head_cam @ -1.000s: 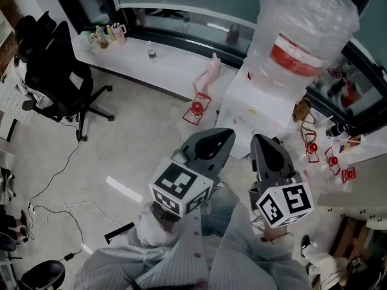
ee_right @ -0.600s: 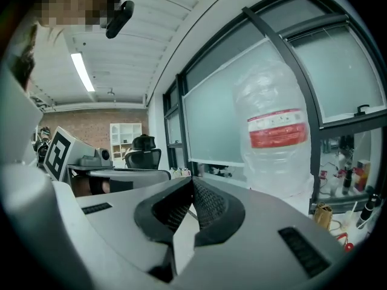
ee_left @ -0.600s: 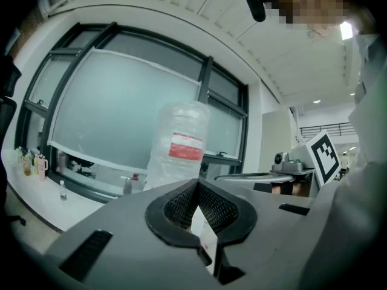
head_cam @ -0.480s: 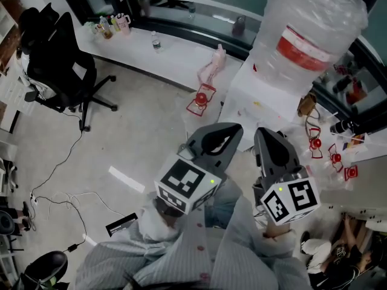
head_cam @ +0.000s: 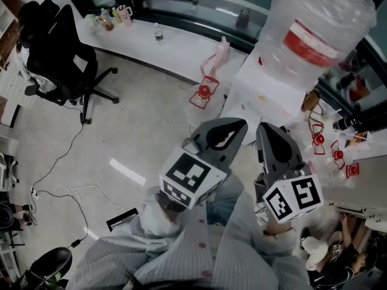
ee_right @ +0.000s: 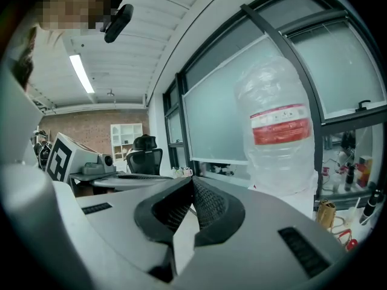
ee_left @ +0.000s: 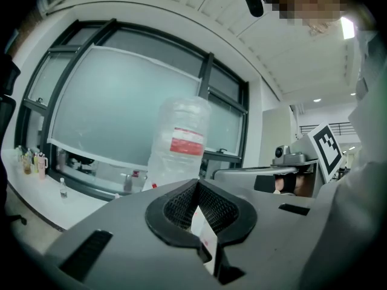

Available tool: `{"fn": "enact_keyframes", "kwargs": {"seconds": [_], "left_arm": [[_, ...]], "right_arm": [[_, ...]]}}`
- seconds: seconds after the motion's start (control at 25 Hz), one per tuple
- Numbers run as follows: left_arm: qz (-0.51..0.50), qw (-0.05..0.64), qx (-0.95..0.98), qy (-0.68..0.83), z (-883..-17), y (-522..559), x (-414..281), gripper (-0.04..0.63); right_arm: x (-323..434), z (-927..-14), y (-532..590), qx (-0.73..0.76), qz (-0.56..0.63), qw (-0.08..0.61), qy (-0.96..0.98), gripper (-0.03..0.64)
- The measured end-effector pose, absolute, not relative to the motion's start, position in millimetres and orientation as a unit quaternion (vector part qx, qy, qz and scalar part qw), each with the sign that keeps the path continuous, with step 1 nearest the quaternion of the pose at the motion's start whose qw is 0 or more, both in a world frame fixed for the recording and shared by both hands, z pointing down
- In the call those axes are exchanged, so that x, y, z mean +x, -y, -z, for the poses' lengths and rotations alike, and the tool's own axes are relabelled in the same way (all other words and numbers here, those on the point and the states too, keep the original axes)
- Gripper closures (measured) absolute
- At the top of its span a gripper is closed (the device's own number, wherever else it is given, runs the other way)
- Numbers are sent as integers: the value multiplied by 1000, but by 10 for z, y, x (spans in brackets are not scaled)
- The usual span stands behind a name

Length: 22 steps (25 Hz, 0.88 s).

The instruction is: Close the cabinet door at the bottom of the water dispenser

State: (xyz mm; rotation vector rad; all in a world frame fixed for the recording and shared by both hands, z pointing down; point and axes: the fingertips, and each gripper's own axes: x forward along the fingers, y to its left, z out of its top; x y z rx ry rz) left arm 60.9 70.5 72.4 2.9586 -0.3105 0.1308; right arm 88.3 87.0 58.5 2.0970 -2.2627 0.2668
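Note:
The white water dispenser stands ahead of me with a large clear bottle with a red label on top. Its bottom cabinet door is hidden from every view. Both grippers are held close to my chest, side by side, pointing at the dispenser and well short of it. My left gripper has its jaws together with nothing between them, as the left gripper view shows. My right gripper is shut and empty too. The bottle rises beyond the jaws in both gripper views.
A black office chair stands at the far left. A white ledge with small bottles runs under the window. Red wire objects lie left of the dispenser, more to its right. Cables trail over the floor.
The head view has drifted a little, so everything sits slightly lower and to the right. Both grippers keep their places and stay shut.

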Motion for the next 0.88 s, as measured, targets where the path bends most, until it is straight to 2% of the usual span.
{"fn": "enact_keyframes", "kwargs": {"seconds": [0.36, 0.68, 0.88], "left_arm": [[-55, 90, 989, 101, -771, -653, 531, 586], [-75, 57, 990, 104, -851, -543, 525, 586], [-69, 73, 989, 108, -860, -469, 571, 586]], "right_arm": [[825, -612, -833, 677, -93, 31, 730, 604], [788, -578, -787, 671, -90, 37, 735, 603], [849, -595, -740, 674, -90, 40, 732, 603]]}}
